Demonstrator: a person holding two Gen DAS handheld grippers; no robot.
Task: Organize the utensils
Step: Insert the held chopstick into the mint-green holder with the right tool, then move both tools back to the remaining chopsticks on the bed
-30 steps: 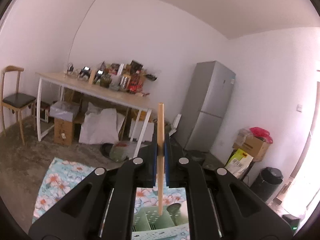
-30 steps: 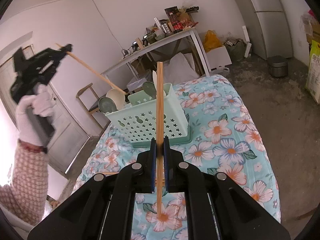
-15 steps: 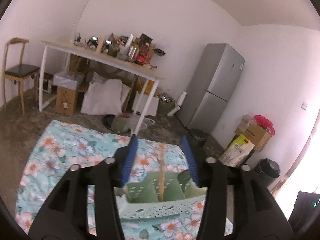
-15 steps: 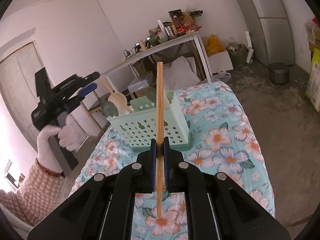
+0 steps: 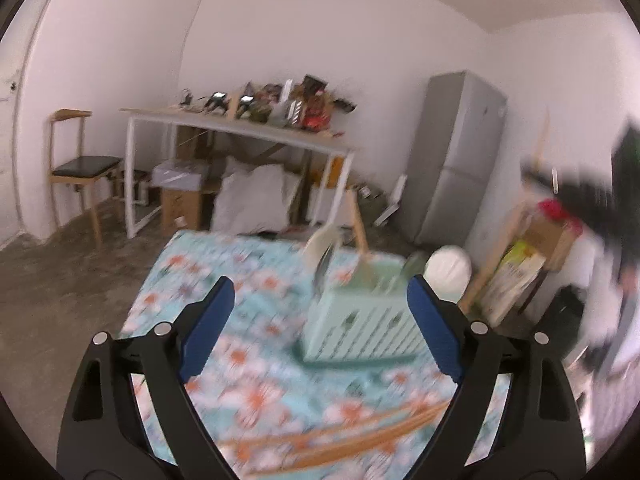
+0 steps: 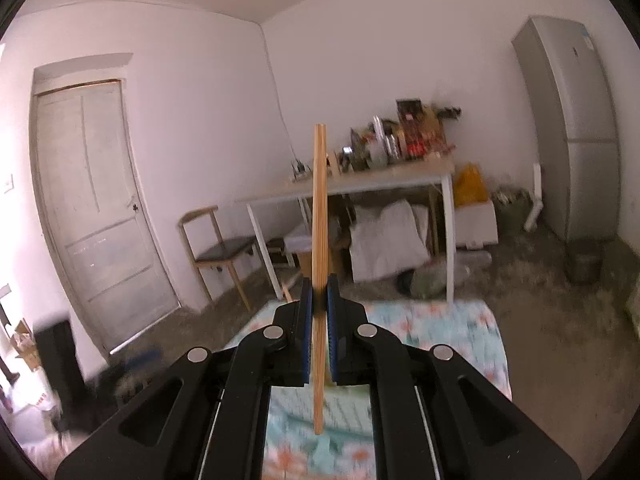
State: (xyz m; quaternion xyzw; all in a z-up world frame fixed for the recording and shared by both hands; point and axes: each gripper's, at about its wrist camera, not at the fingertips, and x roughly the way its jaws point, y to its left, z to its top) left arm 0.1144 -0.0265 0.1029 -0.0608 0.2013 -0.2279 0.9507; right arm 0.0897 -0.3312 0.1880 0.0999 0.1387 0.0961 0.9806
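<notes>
My left gripper (image 5: pixel 320 282) hangs low over the floral cloth (image 5: pixel 240 344); its jaws are opening wide with nothing between the blue pads. Beyond them stands the mint-green basket (image 5: pixel 360 324), holding a white spoon (image 5: pixel 446 270), other spoons and an upright wooden chopstick (image 5: pixel 357 220). More wooden chopsticks (image 5: pixel 344 438) lie on the cloth close under the left gripper. My right gripper (image 6: pixel 319 320) is shut on one upright wooden chopstick (image 6: pixel 320 220), raised above the cloth (image 6: pixel 460 320). It appears as a dark blur (image 5: pixel 580 188) in the left wrist view.
A white table (image 6: pixel 360 190) loaded with bottles and packets stands by the far wall, with bags and boxes under it. A wooden chair (image 6: pixel 220 252) and a door (image 6: pixel 92 208) are on the left, a grey fridge (image 6: pixel 576 128) and a small bin (image 6: pixel 582 262) on the right.
The left gripper let its chopstick go into the basket, opened wide and sank back toward the cloth. The right gripper rose with its chopstick, and the basket slid to the bottom of its view.
</notes>
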